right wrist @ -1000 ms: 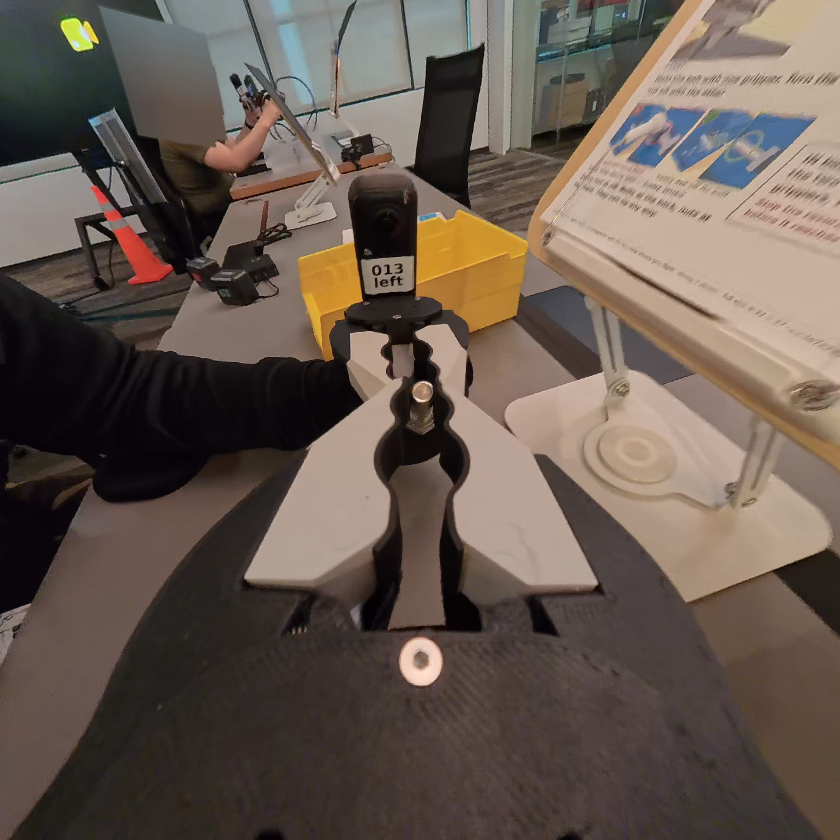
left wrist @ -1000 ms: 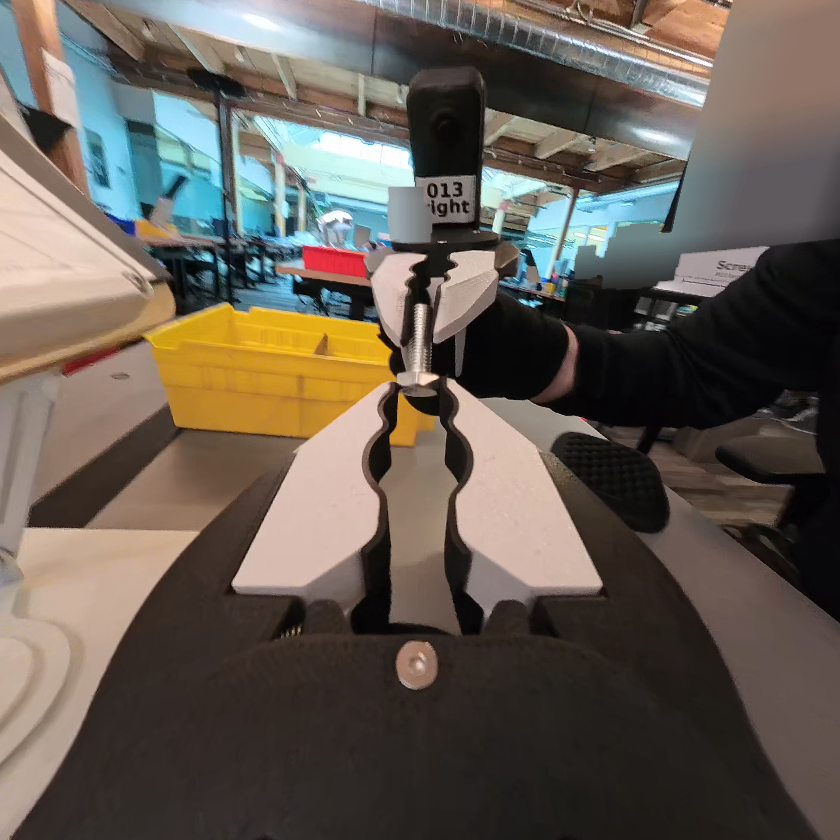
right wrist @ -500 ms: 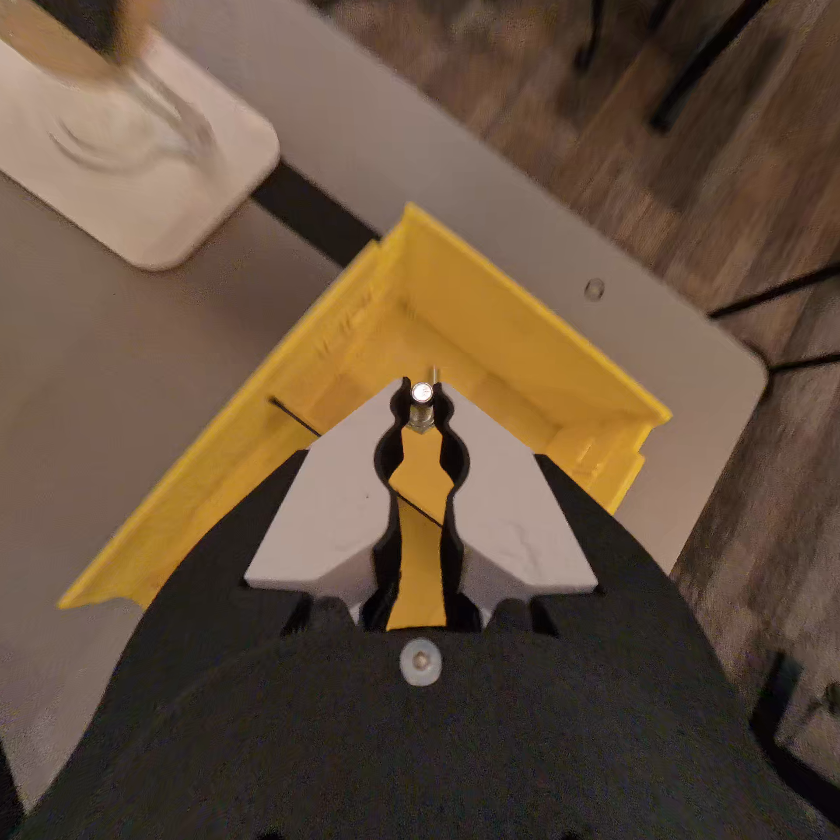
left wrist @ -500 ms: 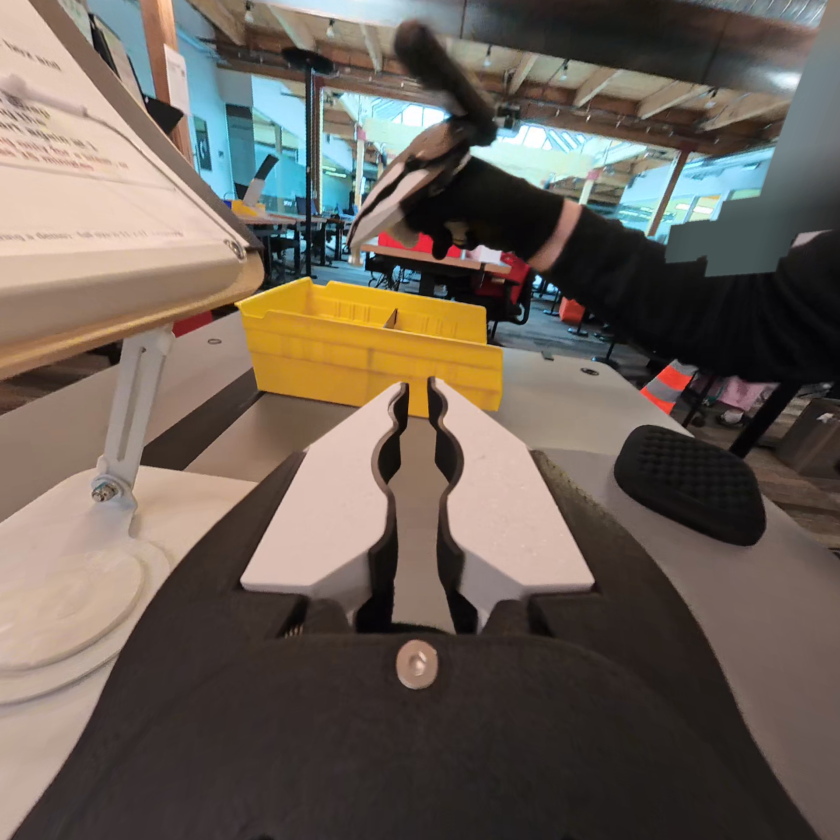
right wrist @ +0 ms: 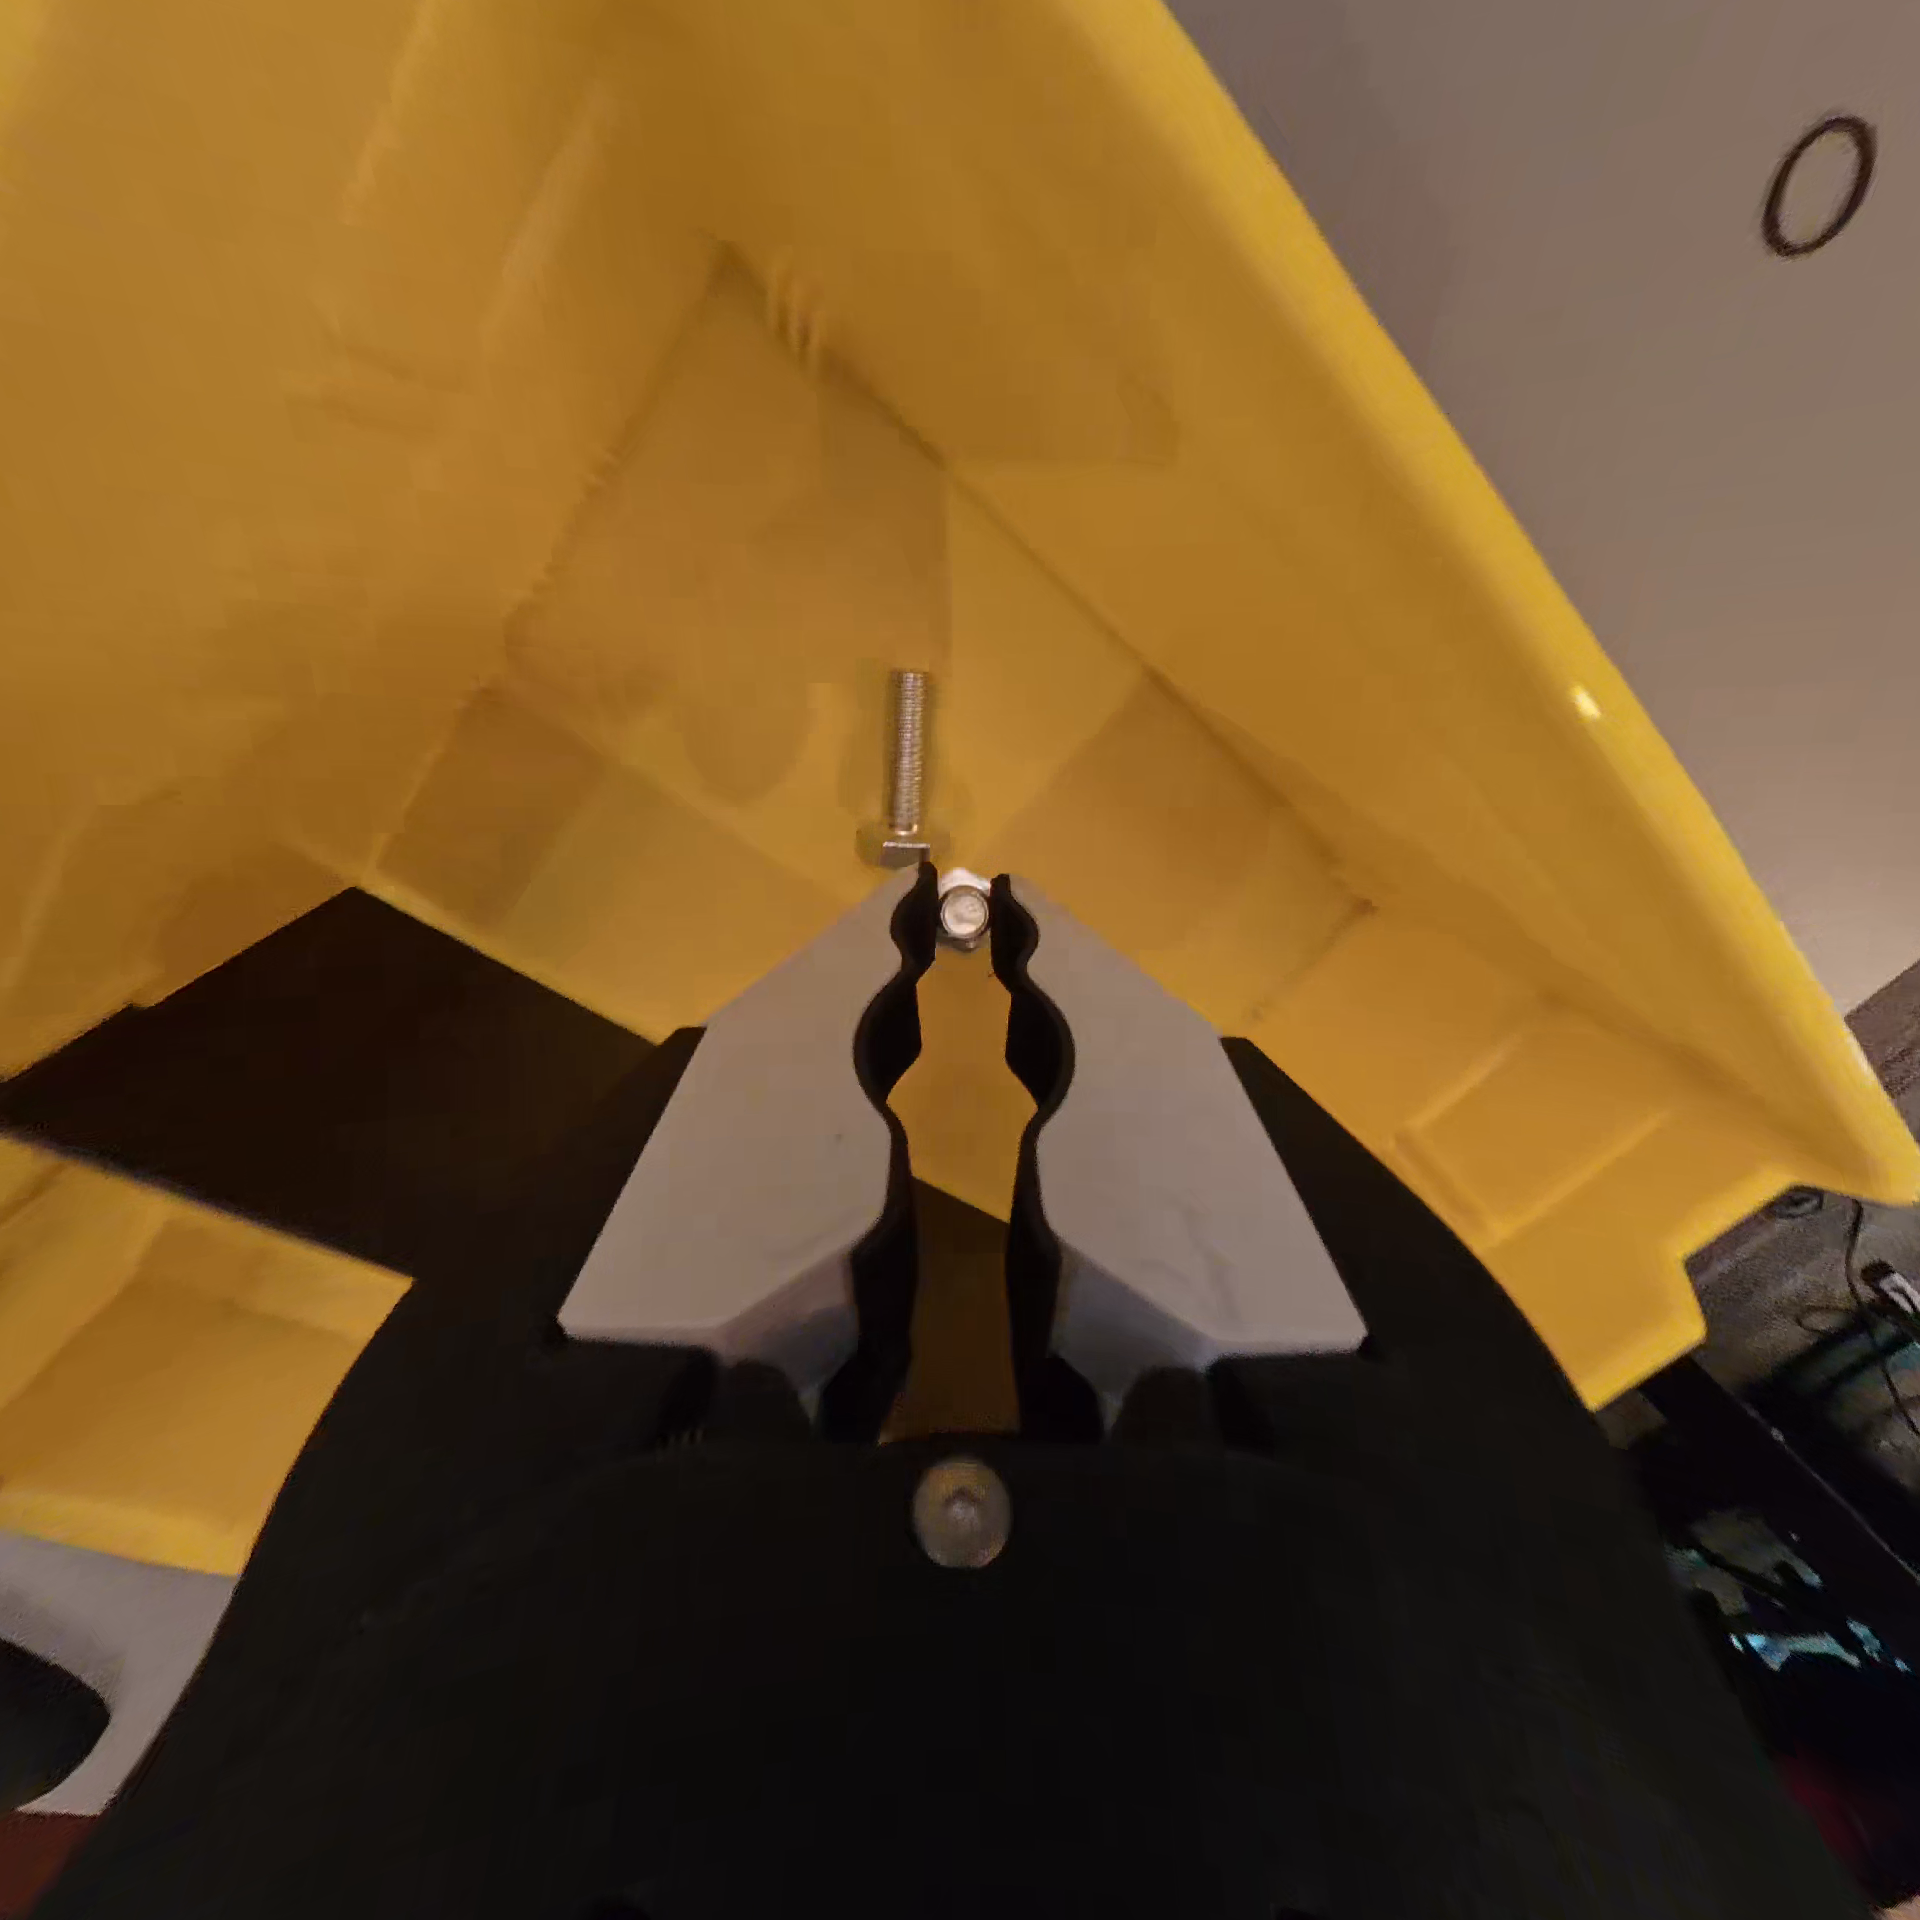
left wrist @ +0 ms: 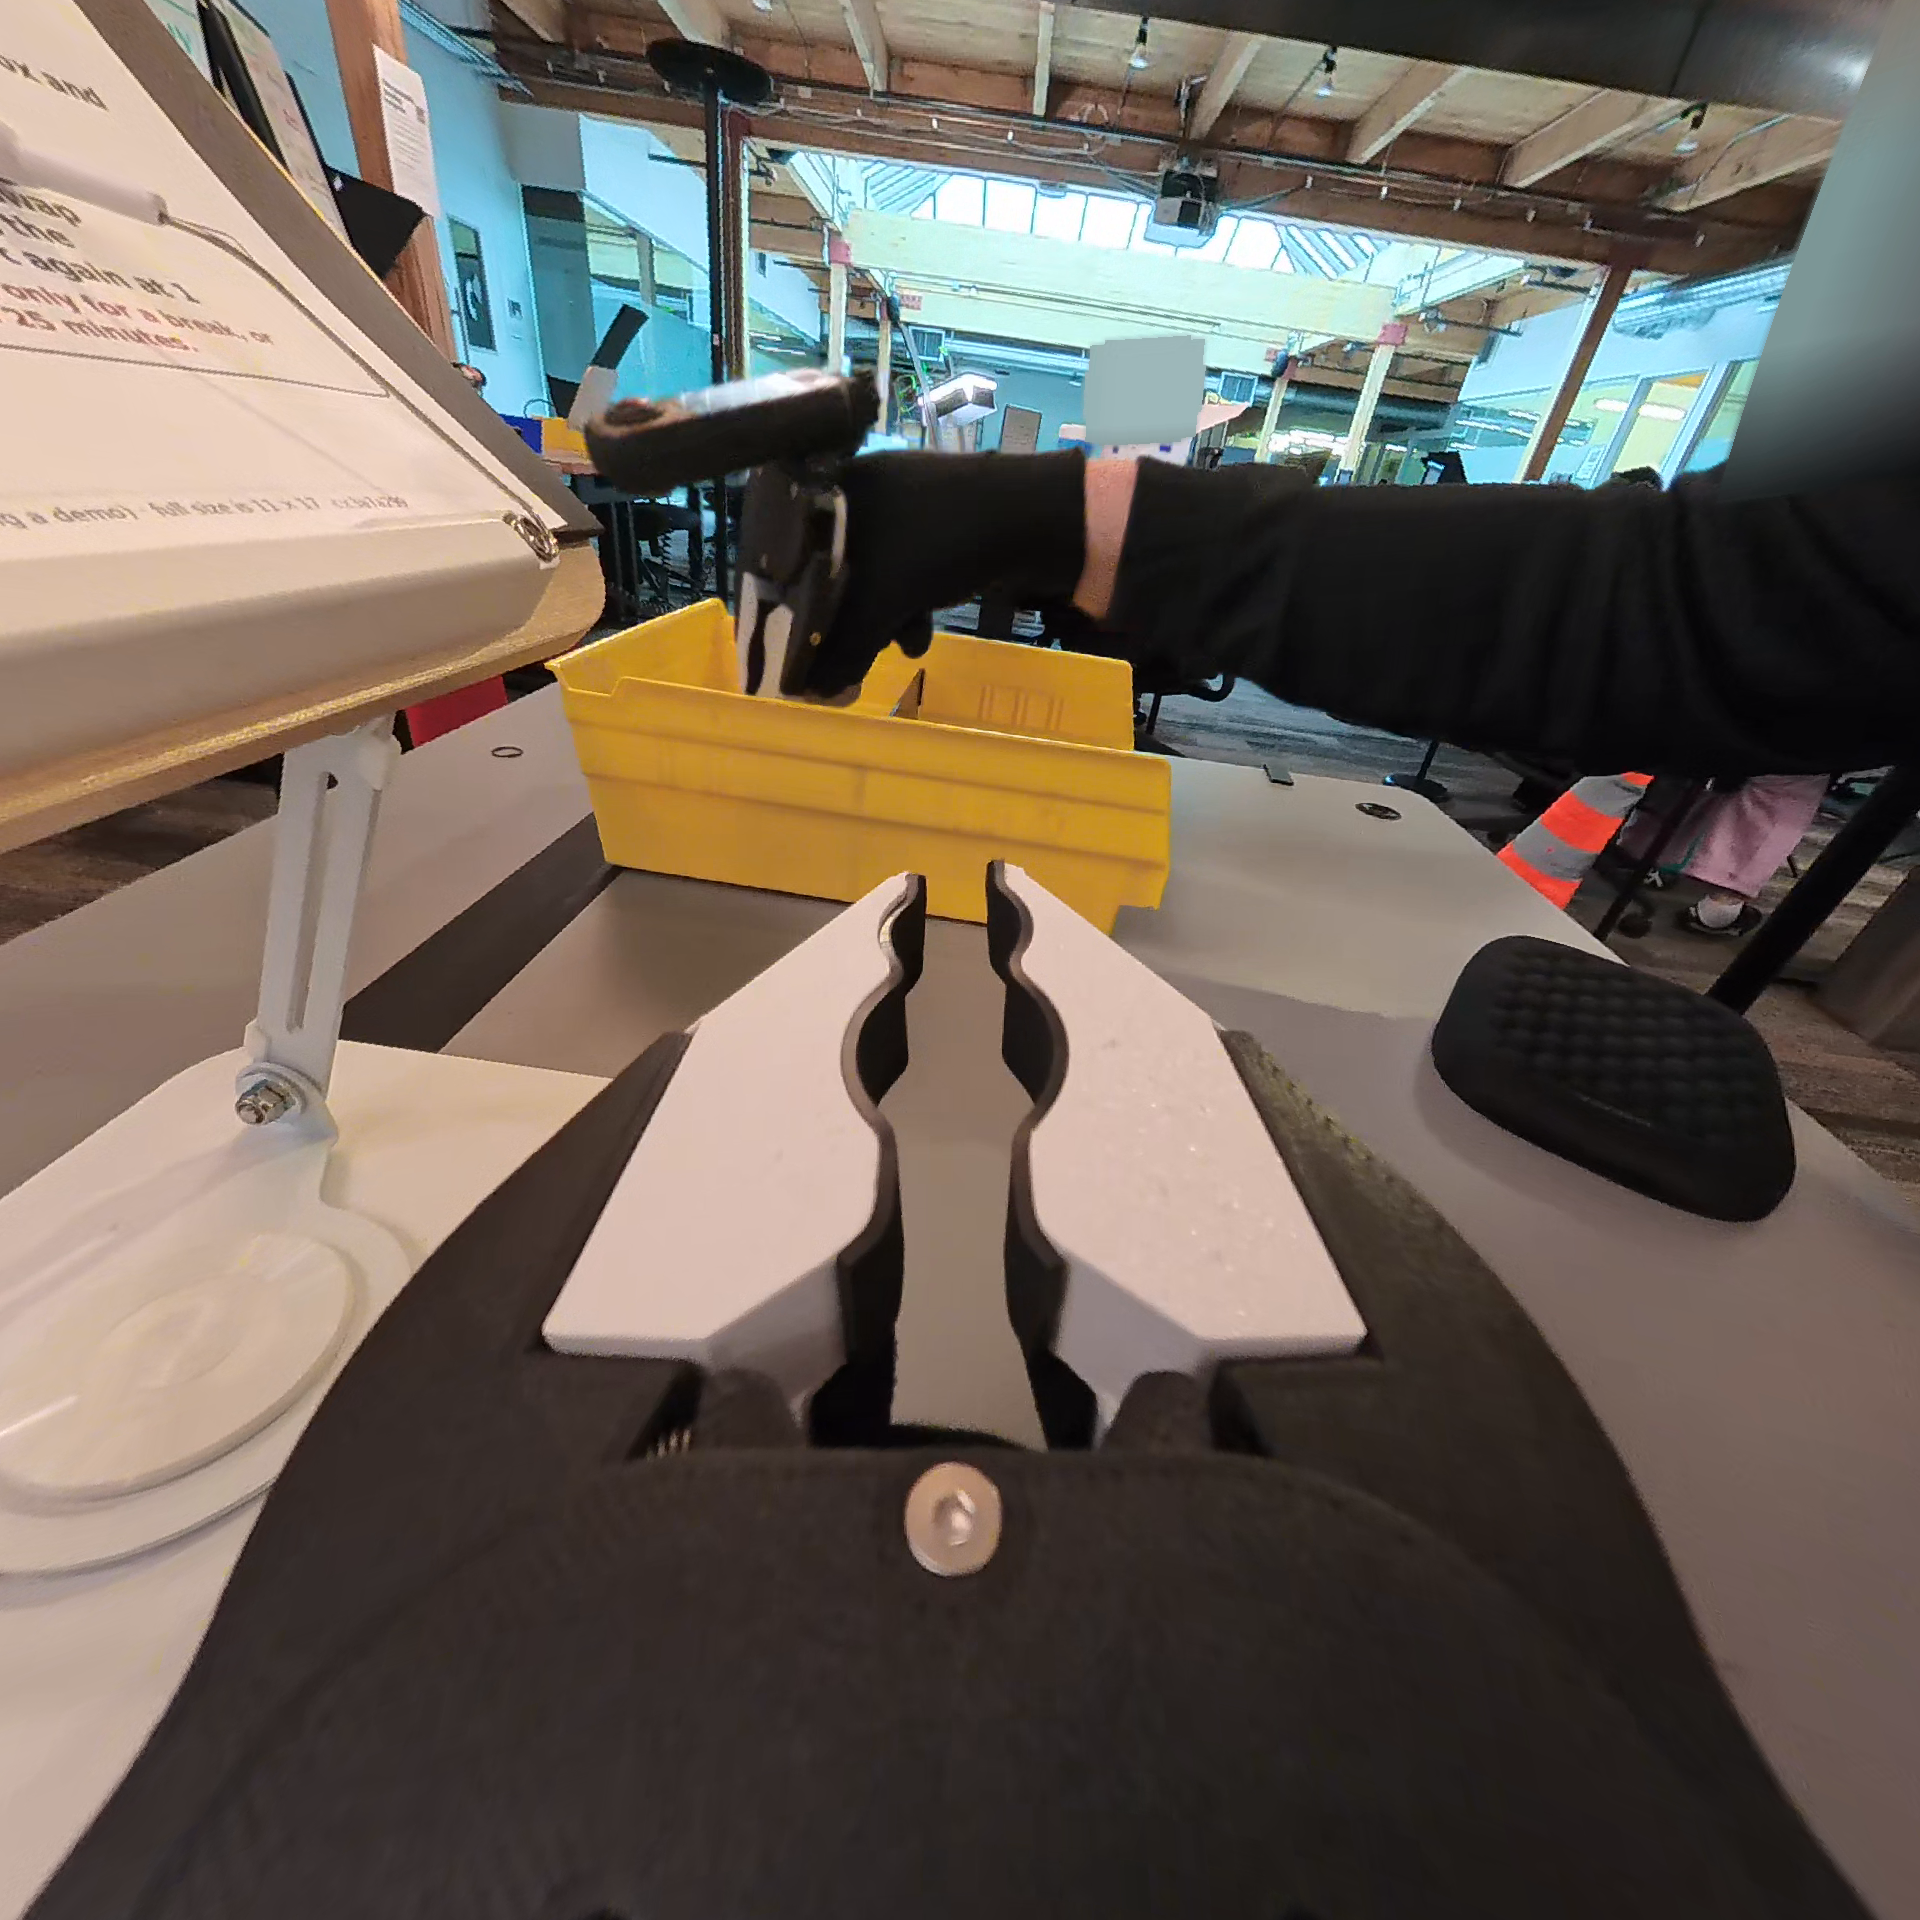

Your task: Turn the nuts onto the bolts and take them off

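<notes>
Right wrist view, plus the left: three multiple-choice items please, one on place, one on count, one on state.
1. Where is the right gripper?
A) over a keyboard
B) inside the yellow bin
C) on the floor
2. How many bolts show in the right wrist view?
A) one
B) two
C) four
3. The left gripper is:
A) shut on a nut
B) open, empty
C) shut on a bolt

Key: B, yellow walls surround its tip; B, a held bolt plus a loose bolt lying in the bin; B, only a bare gap shows between its fingers.
</notes>
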Demonstrator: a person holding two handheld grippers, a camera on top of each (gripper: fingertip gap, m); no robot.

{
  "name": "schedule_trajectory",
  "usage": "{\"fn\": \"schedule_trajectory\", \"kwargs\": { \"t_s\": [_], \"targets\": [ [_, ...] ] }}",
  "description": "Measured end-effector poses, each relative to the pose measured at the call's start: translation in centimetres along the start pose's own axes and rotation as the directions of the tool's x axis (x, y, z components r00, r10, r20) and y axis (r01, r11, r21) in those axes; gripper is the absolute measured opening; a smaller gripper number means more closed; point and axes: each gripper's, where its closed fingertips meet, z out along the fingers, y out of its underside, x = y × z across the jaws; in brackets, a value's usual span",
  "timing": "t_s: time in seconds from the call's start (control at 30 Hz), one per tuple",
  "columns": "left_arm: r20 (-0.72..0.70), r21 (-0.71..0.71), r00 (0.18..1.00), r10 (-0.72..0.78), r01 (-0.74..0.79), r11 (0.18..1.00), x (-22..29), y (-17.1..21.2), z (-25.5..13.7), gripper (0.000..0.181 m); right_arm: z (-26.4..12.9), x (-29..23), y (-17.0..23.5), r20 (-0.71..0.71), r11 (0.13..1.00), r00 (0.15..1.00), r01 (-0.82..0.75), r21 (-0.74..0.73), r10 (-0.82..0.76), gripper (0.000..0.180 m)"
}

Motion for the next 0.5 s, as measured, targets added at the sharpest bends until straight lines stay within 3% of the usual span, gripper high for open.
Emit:
{"fn": "schedule_trajectory", "kwargs": {
  "t_s": [0.13,0.23,0.37,0.5],
  "targets": [
    [0.004,-0.003,1.0,0.005,-0.005,1.0,-0.1,-0.1,-0.1,0.011,1.1,0.4,-0.3,-0.006,1.0,1.0,-0.013,-0.012,0.013,0.014],
    [0.007,-0.002,1.0,0.002,-0.002,1.0,-0.2,-0.1,-0.2,0.012,-0.7,0.9,-1.0,-0.047,0.998,0.998,-0.027,0.05,0.029,0.016],
    [0.009,-0.005,1.0,0.0,0.0,1.0,-0.3,0.1,-0.1,0.012,-6.4,-0.1,-3.7,-0.086,0.966,0.995,-0.024,0.259,0.048,0.015],
    [0.007,-0.014,1.0,0.01,-0.01,1.0,-0.1,0.1,0.2,0.012,-14.6,-4.3,-7.3,-0.071,0.826,0.997,0.016,0.563,0.029,0.011]
  ]
}}
